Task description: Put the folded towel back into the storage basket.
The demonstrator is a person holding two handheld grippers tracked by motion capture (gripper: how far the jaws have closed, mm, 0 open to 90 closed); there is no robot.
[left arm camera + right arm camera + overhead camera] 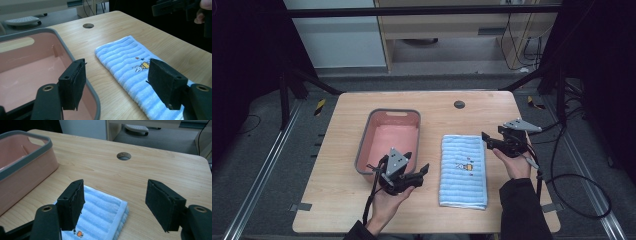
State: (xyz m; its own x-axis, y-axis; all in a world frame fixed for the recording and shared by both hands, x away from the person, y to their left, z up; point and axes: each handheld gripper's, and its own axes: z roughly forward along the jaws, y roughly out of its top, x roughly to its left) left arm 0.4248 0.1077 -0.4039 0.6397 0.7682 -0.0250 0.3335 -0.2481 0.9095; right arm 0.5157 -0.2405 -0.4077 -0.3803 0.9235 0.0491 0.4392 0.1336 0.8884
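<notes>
A folded light-blue striped towel (463,170) with a small cartoon print lies on the wooden table, right of a pink basin with a grey rim (394,111). My left gripper (419,172) hovers between the basin's near right corner and the towel, open and holding nothing. In the left gripper view its jaws (116,75) frame the towel (125,60) and the basin rim (62,42). My right gripper (486,140) stands open at the towel's far right corner. In the right gripper view the open gripper (115,195) is above that towel corner (100,217), with nothing in it.
A round cable hole (459,104) sits in the tabletop beyond the towel. The basin (30,172) is empty. Black cables trail off the table's right side. Bare wood lies beyond and in front of the towel.
</notes>
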